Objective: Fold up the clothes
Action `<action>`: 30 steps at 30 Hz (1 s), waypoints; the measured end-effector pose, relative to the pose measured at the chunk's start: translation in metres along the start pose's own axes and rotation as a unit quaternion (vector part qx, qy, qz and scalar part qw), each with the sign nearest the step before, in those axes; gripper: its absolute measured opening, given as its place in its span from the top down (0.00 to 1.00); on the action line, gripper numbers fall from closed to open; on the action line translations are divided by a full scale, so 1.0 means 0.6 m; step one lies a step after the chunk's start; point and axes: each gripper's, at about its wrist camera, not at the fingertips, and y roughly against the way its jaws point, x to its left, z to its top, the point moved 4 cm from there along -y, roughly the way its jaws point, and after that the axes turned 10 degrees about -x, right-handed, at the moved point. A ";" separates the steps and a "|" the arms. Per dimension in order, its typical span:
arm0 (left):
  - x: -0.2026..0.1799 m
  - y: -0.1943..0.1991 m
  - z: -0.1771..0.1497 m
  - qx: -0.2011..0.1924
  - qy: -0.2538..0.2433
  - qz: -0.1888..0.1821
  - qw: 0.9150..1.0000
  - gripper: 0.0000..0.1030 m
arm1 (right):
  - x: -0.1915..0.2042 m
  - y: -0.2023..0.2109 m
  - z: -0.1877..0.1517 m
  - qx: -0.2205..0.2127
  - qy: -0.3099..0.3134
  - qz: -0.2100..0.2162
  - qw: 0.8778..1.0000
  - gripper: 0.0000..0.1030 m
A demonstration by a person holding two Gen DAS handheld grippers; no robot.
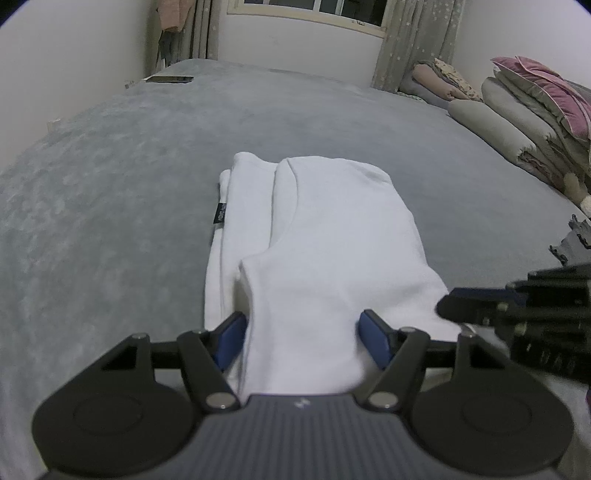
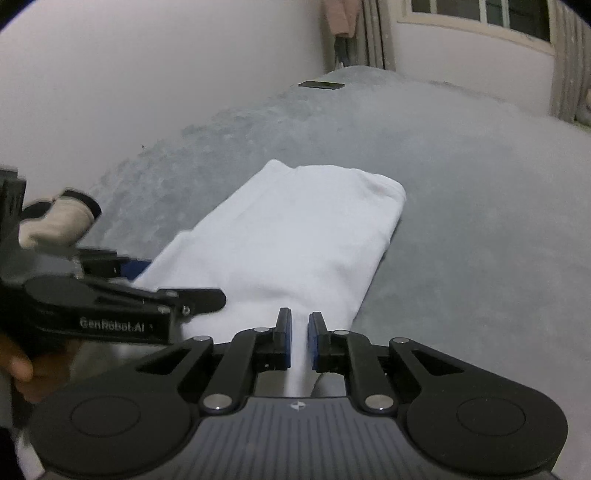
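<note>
**Two grippers take the near end of a white garment on a grey bed**

A grey bed [image 1: 147,155] fills both wrist views, running back to a curtained window [image 1: 314,11] at 12 o'clock. Stacked bedding [image 1: 532,110] sits at 2 o'clock in the left view, out of the working space. A phone [image 1: 170,78] lies far off at 11 o'clock.

The white garment [image 1: 332,229] lies in the middle of the bed as a long, narrow strip, its sides already turned in, one layer overlapping another along its length. A small black tag [image 1: 220,214] shows on its left edge at 9 o'clock.

Its near end rises off the bed towards both tools. The left gripper [image 1: 303,341] stands wide, blue pads either side of a thick bunch of cloth; whether they press on it I cannot tell. The right gripper [image 2: 300,341], at 6 o'clock in its own view, stands narrow, pinching a thin fold of the same end.

Both grippers on one end suggests the next move is to carry it over towards the far end, halving the strip.
</note>
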 end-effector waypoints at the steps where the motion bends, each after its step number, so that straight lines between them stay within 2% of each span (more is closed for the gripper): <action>1: 0.000 0.001 0.000 0.000 0.000 0.000 1.000 0.35 | 0.007 0.001 -0.003 -0.003 0.009 -0.010 1.000 0.89; 3: 0.004 0.000 0.002 0.002 0.007 -0.002 1.000 0.35 | 0.015 0.006 0.000 -0.009 0.009 -0.019 1.000 0.89; 6: 0.006 -0.002 0.004 0.005 0.012 -0.005 1.000 0.34 | 0.017 0.015 0.010 -0.017 -0.024 -0.007 1.000 0.90; 9: 0.003 -0.004 0.004 0.004 0.007 -0.003 1.000 0.34 | 0.022 0.009 -0.013 -0.014 -0.016 -0.019 1.000 0.88; 12: 0.008 -0.005 0.006 0.006 0.018 -0.007 1.000 0.34 | 0.027 0.019 -0.011 -0.012 -0.023 -0.028 0.999 0.88; 15: 0.008 -0.006 0.006 0.008 0.020 -0.009 1.000 0.34 | 0.024 0.036 -0.004 -0.029 -0.050 -0.028 0.998 0.88; 18: 0.007 -0.005 0.006 0.004 0.020 -0.007 1.000 0.34 | 0.030 0.018 -0.024 -0.019 -0.036 -0.039 0.998 0.86; 22: 0.007 -0.001 0.010 0.000 0.018 -0.005 1.000 0.34 | 0.029 0.032 -0.011 -0.029 -0.044 -0.039 0.998 0.87; 25: 0.010 0.010 0.018 0.005 0.019 -0.010 1.000 0.36 | 0.050 0.040 -0.007 -0.054 -0.008 -0.037 0.998 0.86; 28: 0.023 0.025 0.029 0.001 0.032 -0.017 0.999 0.37 | 0.062 0.030 -0.015 -0.040 0.012 -0.040 0.998 0.86; 30: 0.034 0.032 0.035 -0.006 0.038 -0.008 0.999 0.37 | 0.067 0.031 -0.016 -0.041 0.023 -0.046 0.998 0.86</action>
